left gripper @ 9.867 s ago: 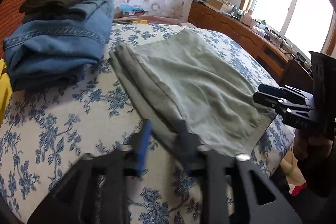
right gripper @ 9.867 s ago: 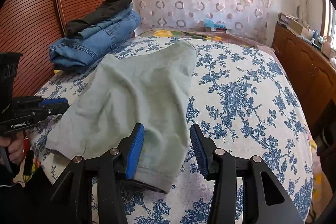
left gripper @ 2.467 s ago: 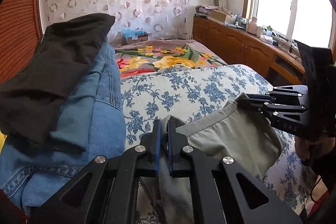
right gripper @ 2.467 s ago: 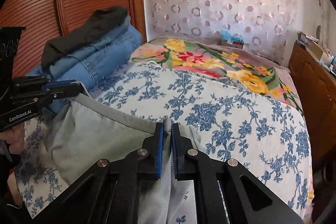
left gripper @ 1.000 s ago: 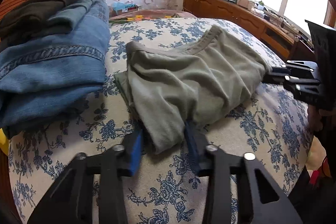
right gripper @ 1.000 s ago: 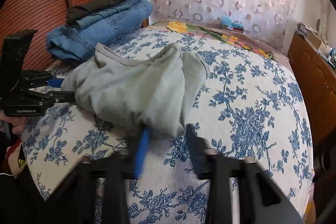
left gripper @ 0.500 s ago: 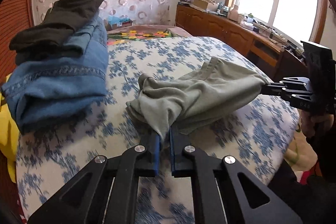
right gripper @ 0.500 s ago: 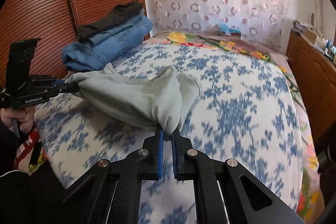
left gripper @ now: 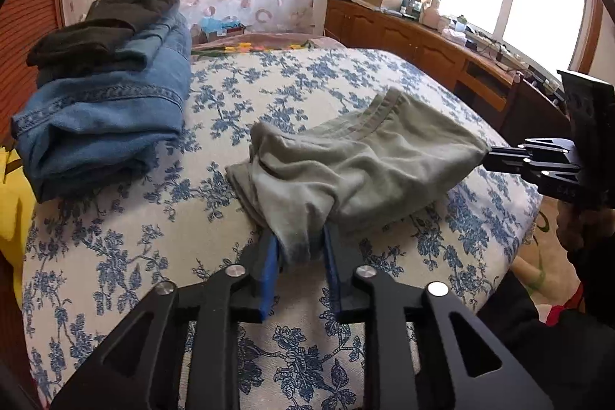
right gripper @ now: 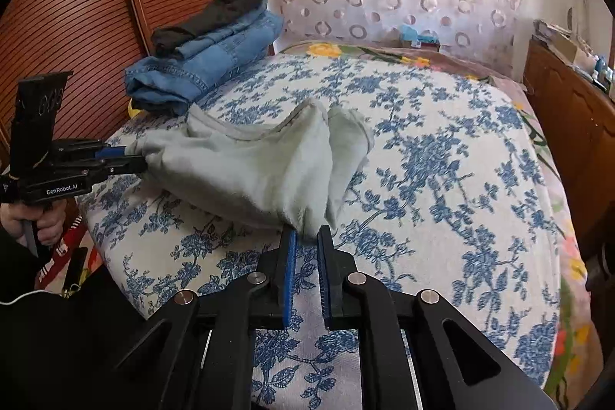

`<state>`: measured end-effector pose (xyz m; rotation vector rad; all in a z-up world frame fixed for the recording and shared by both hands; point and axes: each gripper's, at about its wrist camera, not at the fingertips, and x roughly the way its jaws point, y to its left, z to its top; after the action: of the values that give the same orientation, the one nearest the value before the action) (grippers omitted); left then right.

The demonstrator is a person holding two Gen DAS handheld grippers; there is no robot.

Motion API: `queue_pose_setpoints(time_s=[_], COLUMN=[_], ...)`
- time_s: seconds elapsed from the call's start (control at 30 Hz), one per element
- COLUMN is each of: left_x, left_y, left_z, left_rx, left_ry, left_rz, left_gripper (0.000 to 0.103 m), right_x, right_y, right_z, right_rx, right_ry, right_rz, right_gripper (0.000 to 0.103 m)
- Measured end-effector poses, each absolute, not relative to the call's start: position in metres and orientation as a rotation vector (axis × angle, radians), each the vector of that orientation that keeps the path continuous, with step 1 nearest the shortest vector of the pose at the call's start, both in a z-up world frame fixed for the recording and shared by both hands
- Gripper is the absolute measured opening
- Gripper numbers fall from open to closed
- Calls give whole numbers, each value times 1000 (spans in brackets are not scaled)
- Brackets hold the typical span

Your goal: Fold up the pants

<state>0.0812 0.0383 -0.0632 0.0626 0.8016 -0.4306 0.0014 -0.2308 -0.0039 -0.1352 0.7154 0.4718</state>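
Observation:
The grey-green pants (left gripper: 357, 164) lie folded over in a rumpled bundle on the blue-flowered bed (left gripper: 115, 256). My left gripper (left gripper: 300, 256) stands part open, jaws apart around the near left corner of the pants. My right gripper (right gripper: 306, 237) stands slightly open at the near right corner; the cloth tip (right gripper: 307, 223) sits at its fingertips. In the right wrist view the pants (right gripper: 250, 171) stretch from the left gripper (right gripper: 134, 160) across to mine. In the left wrist view the right gripper (left gripper: 486, 154) touches the pants' far corner.
A stack of folded blue jeans with a black garment on top (left gripper: 103, 91) sits on the bed's left side, also seen in the right wrist view (right gripper: 207, 60). A wooden sideboard (left gripper: 442, 52) runs along the window. A slatted wooden wall (right gripper: 96, 6) stands at left.
Both grippers were shut on the pants' corners half a second ago; now their jaws have parted and the pants have settled lower on the bed.

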Motion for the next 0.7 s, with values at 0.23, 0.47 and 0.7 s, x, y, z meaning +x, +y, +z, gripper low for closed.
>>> queue_pose_setpoints(time_s=[0.23, 0.47, 0.7], left_x=[84, 108, 135], left_y=[42, 36, 35], left_z=[-54, -56, -60], left_rx=[51, 76, 86], left_ry=[766, 760, 768], left_rz=[-422, -406, -404], left_gripper=[72, 72, 72], right_x=[-2, 18, 66], right_y=[-234, -213, -190], right_z=[16, 13, 0], right_rx=[-153, -172, -204], right_ry=[644, 633, 673], right_rz=[432, 465, 486], right_gripper=[28, 38, 38])
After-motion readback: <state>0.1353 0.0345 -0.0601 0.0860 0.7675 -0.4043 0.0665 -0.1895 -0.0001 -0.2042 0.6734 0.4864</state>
